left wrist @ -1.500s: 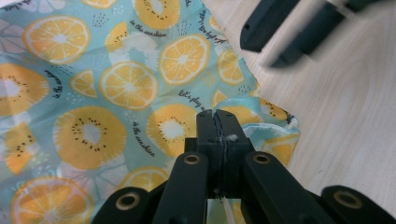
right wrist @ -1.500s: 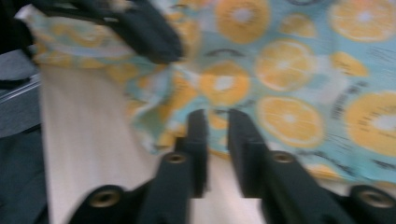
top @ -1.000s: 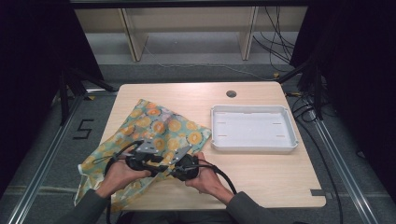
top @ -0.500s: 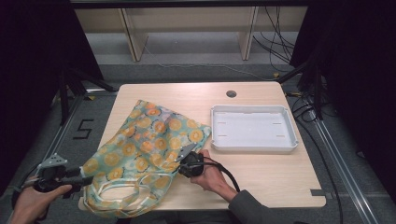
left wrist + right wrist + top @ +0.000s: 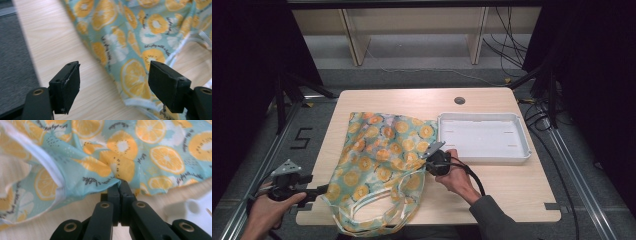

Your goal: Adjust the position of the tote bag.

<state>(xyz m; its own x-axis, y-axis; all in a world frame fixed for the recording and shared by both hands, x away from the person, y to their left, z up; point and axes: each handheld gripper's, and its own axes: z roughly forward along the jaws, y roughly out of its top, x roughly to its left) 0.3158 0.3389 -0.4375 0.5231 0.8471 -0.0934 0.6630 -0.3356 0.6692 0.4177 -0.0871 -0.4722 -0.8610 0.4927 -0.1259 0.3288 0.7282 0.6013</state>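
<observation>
A light-blue cloth bag [image 5: 382, 150] printed with orange slices lies spread over the left half of the wooden table [image 5: 507, 195], its white handles [image 5: 367, 220] near the front edge. My right gripper [image 5: 432, 159] is shut on the bag's right edge; in the right gripper view the fabric [image 5: 112, 172] bunches between the closed jaws [image 5: 120, 185]. My left gripper [image 5: 319, 190] is held off the table's front-left corner, open, with nothing between its fingers. In the left gripper view its wide-apart jaws frame the bag's lower corner [image 5: 135, 80] and bare wood.
A white rectangular tray [image 5: 484, 137] sits on the right half of the table, close beside the right gripper. A round cable hole [image 5: 459, 100] lies near the back edge. Dark floor and metal rails [image 5: 262, 165] surround the table.
The left gripper let go of the bag and pulled back left off the table, now open. The right gripper shifted slightly right toward the tray, keeping its hold on the fabric.
</observation>
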